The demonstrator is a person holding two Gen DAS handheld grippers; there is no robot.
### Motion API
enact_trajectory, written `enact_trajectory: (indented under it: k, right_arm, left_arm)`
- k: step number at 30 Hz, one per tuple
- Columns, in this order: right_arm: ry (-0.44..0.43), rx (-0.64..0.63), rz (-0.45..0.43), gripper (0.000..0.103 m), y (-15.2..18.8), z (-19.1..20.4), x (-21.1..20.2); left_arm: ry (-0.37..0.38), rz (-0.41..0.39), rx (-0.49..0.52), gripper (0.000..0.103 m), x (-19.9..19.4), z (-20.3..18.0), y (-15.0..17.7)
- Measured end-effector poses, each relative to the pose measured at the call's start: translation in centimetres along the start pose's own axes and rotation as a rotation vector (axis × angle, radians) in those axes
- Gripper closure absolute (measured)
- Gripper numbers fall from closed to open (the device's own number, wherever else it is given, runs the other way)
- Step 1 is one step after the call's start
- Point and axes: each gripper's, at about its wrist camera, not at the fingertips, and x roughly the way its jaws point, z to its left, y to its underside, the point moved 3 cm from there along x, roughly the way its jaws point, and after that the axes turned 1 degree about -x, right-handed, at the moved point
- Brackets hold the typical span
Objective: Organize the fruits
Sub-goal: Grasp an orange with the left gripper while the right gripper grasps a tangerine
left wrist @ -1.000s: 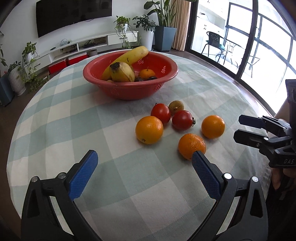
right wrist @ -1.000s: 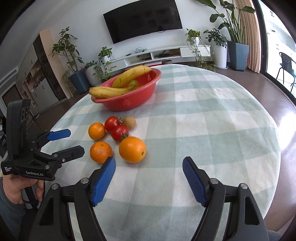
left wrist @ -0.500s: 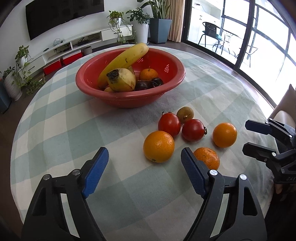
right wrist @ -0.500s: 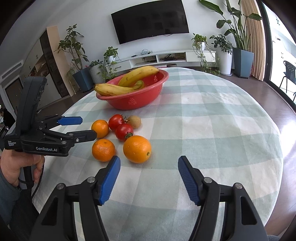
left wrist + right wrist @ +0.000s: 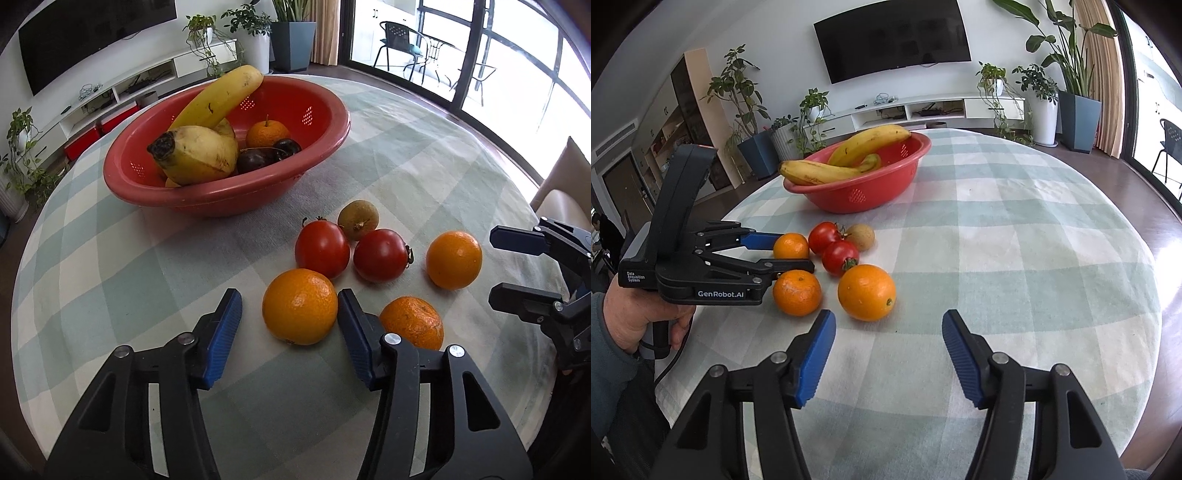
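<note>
A red bowl (image 5: pixel 325 147) (image 5: pixel 886 188) at the far side of the checked tablecloth holds bananas (image 5: pixel 199 155), a small orange and dark fruit. In front of it lie two tomatoes (image 5: pixel 322 248) (image 5: pixel 382 254), a brown kiwi (image 5: pixel 358 220), a mandarin (image 5: pixel 412 322) and two oranges. My left gripper (image 5: pixel 290 325) (image 5: pixel 794 252) is closing with one orange (image 5: pixel 300 306) between its jaws; a gap remains at the left pad (image 5: pixel 225 332). My right gripper (image 5: pixel 888 321) (image 5: pixel 495 266) is closing on nothing, just short of the other orange (image 5: pixel 867 291).
The round table (image 5: pixel 1015 258) drops off close behind both grippers. A pale chair back (image 5: pixel 565 184) stands past its right edge. A person's hand (image 5: pixel 635 325) holds the left gripper's handle. Bare cloth lies to the right of the fruit.
My left gripper has moved forward and down to the fruit, and its jaws have narrowed from wide open to either side of an orange. The right gripper stayed put; its jaws narrowed slightly.
</note>
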Motion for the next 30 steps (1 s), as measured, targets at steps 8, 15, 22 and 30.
enact_trajectory:
  k: [8,15,22,30]
  right_arm:
    - [0.005,-0.002,0.014,0.040,-0.3,0.1,0.1]
    - [0.011,-0.042,0.042,0.040,-1.6,0.8,0.7]
    - [0.035,-0.132,0.102,0.041,-2.5,2.3,2.8]
    - [0.052,-0.130,0.149,0.054,-2.3,1.6,4.5]
  left_arm:
    - [0.004,-0.019,-0.032,0.069,-0.1,0.6,0.1]
    - [0.016,-0.022,-0.067,0.069,-1.0,0.1,1.4]
    - [0.048,-0.052,-0.168,0.069,-2.9,0.7,2.9]
    - [0.045,-0.064,-0.207,0.069,-4.1,1.5,3.9]
